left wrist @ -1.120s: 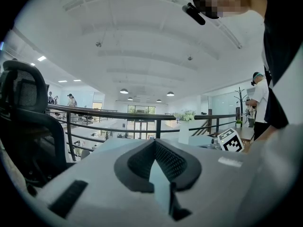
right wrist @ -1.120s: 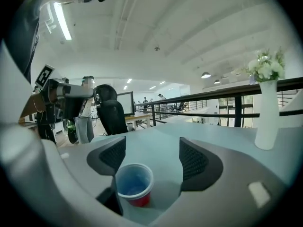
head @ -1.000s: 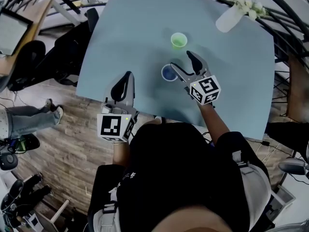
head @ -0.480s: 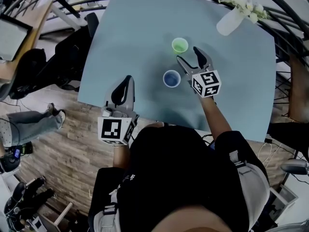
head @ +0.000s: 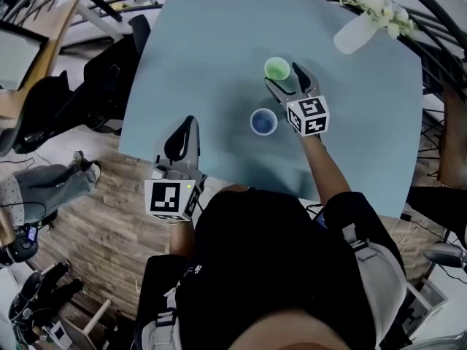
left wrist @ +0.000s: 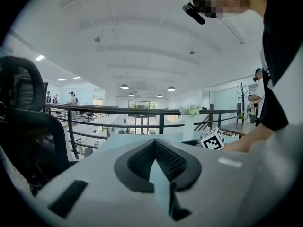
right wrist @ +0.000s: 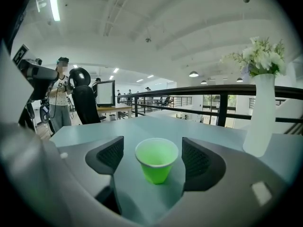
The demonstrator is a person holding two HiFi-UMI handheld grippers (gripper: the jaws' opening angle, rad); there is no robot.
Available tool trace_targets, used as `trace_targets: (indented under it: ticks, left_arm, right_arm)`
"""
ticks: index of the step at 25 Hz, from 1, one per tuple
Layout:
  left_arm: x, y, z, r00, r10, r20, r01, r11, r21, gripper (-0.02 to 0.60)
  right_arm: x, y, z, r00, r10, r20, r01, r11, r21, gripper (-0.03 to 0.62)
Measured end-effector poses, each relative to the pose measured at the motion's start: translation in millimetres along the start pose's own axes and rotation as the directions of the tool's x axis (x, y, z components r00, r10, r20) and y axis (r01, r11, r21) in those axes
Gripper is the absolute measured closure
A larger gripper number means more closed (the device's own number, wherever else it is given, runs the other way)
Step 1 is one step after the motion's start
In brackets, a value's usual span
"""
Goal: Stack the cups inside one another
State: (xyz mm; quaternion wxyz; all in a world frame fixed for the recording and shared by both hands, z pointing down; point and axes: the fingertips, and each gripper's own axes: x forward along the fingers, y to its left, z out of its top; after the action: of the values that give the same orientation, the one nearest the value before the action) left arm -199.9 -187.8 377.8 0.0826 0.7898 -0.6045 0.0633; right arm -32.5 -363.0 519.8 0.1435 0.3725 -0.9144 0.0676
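Right gripper view shows the right gripper spread wide, jaws just opening, astride the thin-walled green tapered cup without touching. A hard squeeze could buckle it; a nudge could tip it on the smooth pale-blue tabletop. The round blue cup sits nearer. The left gripper is clenched, empty.

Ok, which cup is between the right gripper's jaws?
The green cup, standing upright between the jaws of the right gripper, which have just been opening and don't touch it. The blue cup stands apart, nearer the person.
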Motion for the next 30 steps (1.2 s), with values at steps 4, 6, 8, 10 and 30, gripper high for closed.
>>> trace_targets:
  ticks: [4,6,8,10,30]
  left_arm:
    - [-0.5,6.2,-3.4,1.000,0.011,-0.008,-0.011,1.000,0.003,0.597]
    - [-1.2,8.6,-5.2,1.000,0.018,-0.015,-0.018,1.000,0.000,0.597]
    - [-2.8,9.6,-5.2,1.000,0.024,-0.020,-0.024,1.000,-0.003,0.597]
    - [-5.5,11.4,-6.6,0.999,0.030,-0.024,-0.030,1.000,-0.004,0.597]
    - [-16.9,8.2,-4.0,1.000,-0.001,0.010,0.001,1.000,0.000,0.597]
  right_arm:
    - [10.9,-2.6,-7.3,1.000,-0.001,-0.019,0.001,1.000,0.004,0.217]
    - [15.5,-4.4,-10.4,1.000,-0.004,-0.031,0.004,1.000,0.003,0.217]
    - [18.8,-5.6,-13.3,0.999,-0.009,-0.041,0.009,1.000,0.003,0.217]
    - [20.8,-5.3,-16.0,0.999,-0.013,-0.048,0.013,1.000,0.003,0.218]
    - [-5.4,2.5,1.2,0.999,-0.028,-0.035,0.028,1.000,0.000,0.258]
